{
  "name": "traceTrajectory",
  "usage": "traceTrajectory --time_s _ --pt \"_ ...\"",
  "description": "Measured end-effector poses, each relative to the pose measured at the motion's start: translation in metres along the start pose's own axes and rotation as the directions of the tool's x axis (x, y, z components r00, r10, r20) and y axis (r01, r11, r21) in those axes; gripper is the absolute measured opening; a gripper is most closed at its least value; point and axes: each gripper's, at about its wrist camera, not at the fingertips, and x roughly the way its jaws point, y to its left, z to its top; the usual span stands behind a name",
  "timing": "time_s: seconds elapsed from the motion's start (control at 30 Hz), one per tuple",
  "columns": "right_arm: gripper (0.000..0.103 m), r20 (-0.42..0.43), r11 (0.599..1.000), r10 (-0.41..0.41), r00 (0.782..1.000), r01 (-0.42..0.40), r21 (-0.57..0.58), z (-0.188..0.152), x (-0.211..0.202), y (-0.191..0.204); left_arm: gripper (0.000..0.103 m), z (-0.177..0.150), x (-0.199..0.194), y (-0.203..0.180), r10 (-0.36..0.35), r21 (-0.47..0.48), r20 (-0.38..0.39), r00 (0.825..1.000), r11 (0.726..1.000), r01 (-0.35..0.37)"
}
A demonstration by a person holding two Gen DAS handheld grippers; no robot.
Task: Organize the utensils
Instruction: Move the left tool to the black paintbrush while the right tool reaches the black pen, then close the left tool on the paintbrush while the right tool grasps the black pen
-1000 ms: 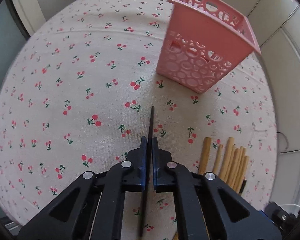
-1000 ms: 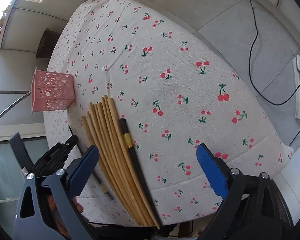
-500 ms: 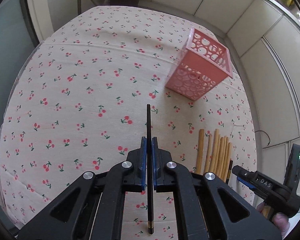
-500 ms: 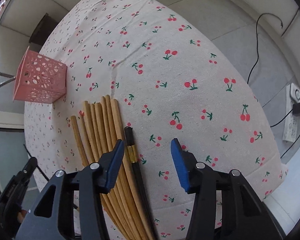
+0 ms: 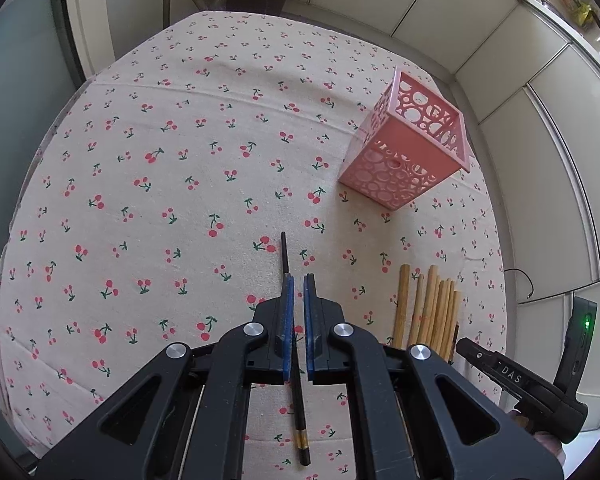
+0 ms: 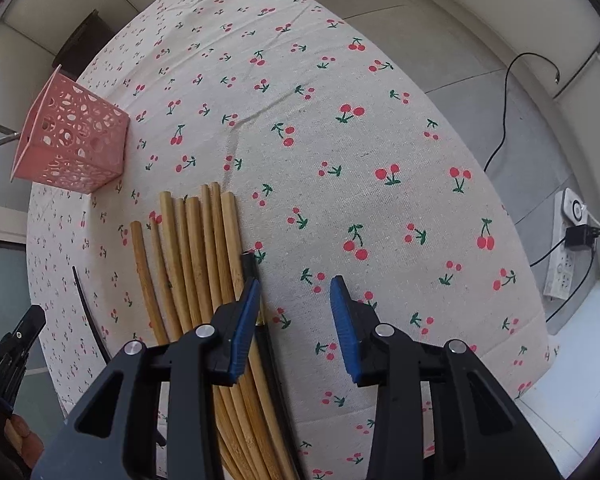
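A cherry-print tablecloth (image 6: 380, 140) is spread out; at three o'clock, a white power strip (image 6: 566, 248) with black cables (image 6: 504, 120) is seen on the floor.

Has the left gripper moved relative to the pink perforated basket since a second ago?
Yes. The left gripper, shut on a black chopstick, has backed away from the pink perforated basket, which now looks smaller and farther off.

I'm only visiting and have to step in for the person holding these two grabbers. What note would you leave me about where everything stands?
Left gripper: shut on one black chopstick, held above the cloth.
Right gripper: jaws have just been closing, with nothing pinched; it hangs over the second black chopstick beside the bamboo chopsticks.
Pink basket: upright on the cherry tablecloth, seemingly empty.
Done: one chopstick picked up.
Left: likely put it in the basket, then the rest.
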Motion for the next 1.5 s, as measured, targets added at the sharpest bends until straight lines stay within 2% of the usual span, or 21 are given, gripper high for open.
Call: traceTrajectory --time_s 0.13,0.3,0.37,0.43,0.47,0.5,0.57,0.6,0.73,0.83,0.87,0.93,0.97,1.0,1.03,1.07,1.1,1.2,1.33,1.4,1.5 --pt "0.037 -0.005 1.0 0.003 1.0 -0.003 -0.021 -0.005 0.001 0.004 0.005 0.0 0.002 0.001 0.0 0.0 -0.01 1.0 1.0 0.0" --pt "0.036 0.012 0.994 -0.06 0.998 0.061 -0.087 -0.008 0.004 0.016 0.005 0.0 0.004 0.004 0.016 -0.009 -0.019 1.0 1.0 -0.016" --pt "0.027 0.019 0.99 -0.085 0.996 0.087 -0.109 -0.008 0.005 0.02 0.005 0.002 0.007 0.009 0.028 -0.027 -0.03 0.999 0.999 -0.029" --pt "0.012 0.038 0.984 -0.118 0.992 0.122 -0.134 -0.006 0.006 0.022 0.009 0.004 0.01 0.013 0.046 -0.033 -0.045 0.998 0.998 -0.048" --pt "0.009 0.042 0.981 -0.125 0.991 0.129 -0.143 -0.006 0.007 0.024 0.015 0.004 0.013 0.013 0.05 -0.032 -0.055 0.997 0.998 -0.052" --pt "0.008 0.044 0.98 -0.124 0.991 0.129 -0.15 -0.005 0.007 0.024 0.025 0.005 0.017 0.014 0.049 -0.033 -0.073 0.996 0.998 -0.052" --pt "0.007 0.048 0.979 -0.116 0.992 0.122 -0.161 -0.003 0.007 0.026 0.035 0.007 0.023 0.015 0.033 -0.043 -0.099 0.995 0.998 -0.037" --pt "0.007 0.053 0.979 -0.113 0.992 0.12 -0.167 -0.003 0.008 0.026 0.035 0.009 0.026 0.015 0.03 -0.045 -0.108 0.994 0.998 -0.035" --pt "0.007 0.084 0.984 -0.053 0.995 0.066 -0.163 -0.006 -0.004 0.019 0.036 0.018 0.042 0.011 0.095 -0.028 -0.113 0.989 0.995 -0.098" --pt "0.007 0.145 0.986 -0.008 0.989 0.032 -0.162 -0.006 -0.023 0.016 0.038 0.018 0.062 0.003 0.108 -0.023 -0.151 0.983 0.993 -0.112" --pt "0.007 0.172 0.987 0.005 0.985 0.022 -0.157 -0.006 -0.03 0.015 0.042 0.016 0.066 -0.001 0.126 -0.007 -0.146 0.981 0.992 -0.129" --pt "0.007 0.2 0.989 0.028 0.979 0.002 -0.147 -0.002 -0.039 0.011 0.042 0.013 0.069 -0.019 0.173 0.078 -0.099 0.98 0.983 -0.166" --pt "0.007 0.221 0.99 0.046 0.974 -0.015 -0.141 -0.002 -0.046 0.009 0.039 0.009 0.071 -0.026 0.209 0.119 -0.08 0.975 0.973 -0.199" --pt "0.007 0.239 0.99 0.057 0.969 -0.025 -0.137 -0.002 -0.051 0.007 0.031 0.005 0.073 -0.033 0.255 0.159 -0.053 0.965 0.957 -0.244" --pt "0.007 0.256 0.991 0.068 0.964 -0.034 -0.133 -0.001 -0.056 0.005 0.021 -0.001 0.072 -0.04 0.248 0.195 -0.024 0.968 0.951 -0.239" --pt "0.007 0.278 0.99 0.091 0.956 -0.057 -0.129 -0.001 -0.066 0.004 0.004 -0.004 0.072 -0.045 0.245 0.214 -0.019 0.969 0.948 -0.236" --pt "0.007 0.286 0.99 0.102 0.953 -0.068 -0.128 0.0 -0.069 0.003 0.004 -0.007 0.071 -0.047 0.25 0.223 -0.014 0.968 0.945 -0.241" --pt "0.007 0.331 0.985 0.152 0.931 -0.115 -0.129 -0.005 -0.088 -0.003 0.003 -0.012 0.063 -0.042 0.164 0.201 0.015 0.986 0.966 -0.163" --pt "0.007 0.395 0.972 0.226 0.891 -0.181 -0.149 -0.013 -0.12 -0.003 0.003 -0.013 0.015 -0.028 0.045 0.148 0.085 0.995 0.987 -0.057" --pt "0.007 0.421 0.963 0.267 0.867 -0.218 -0.162 -0.016 -0.135 -0.004 0.003 -0.015 -0.015 -0.026 -0.003 0.147 0.132 0.991 0.989 -0.016" --pt "0.007 0.471 0.948 0.317 0.823 -0.264 -0.177 -0.017 -0.16 -0.002 0.003 -0.017 -0.058 -0.022 -0.036 0.151 0.232 0.972 0.989 0.001"
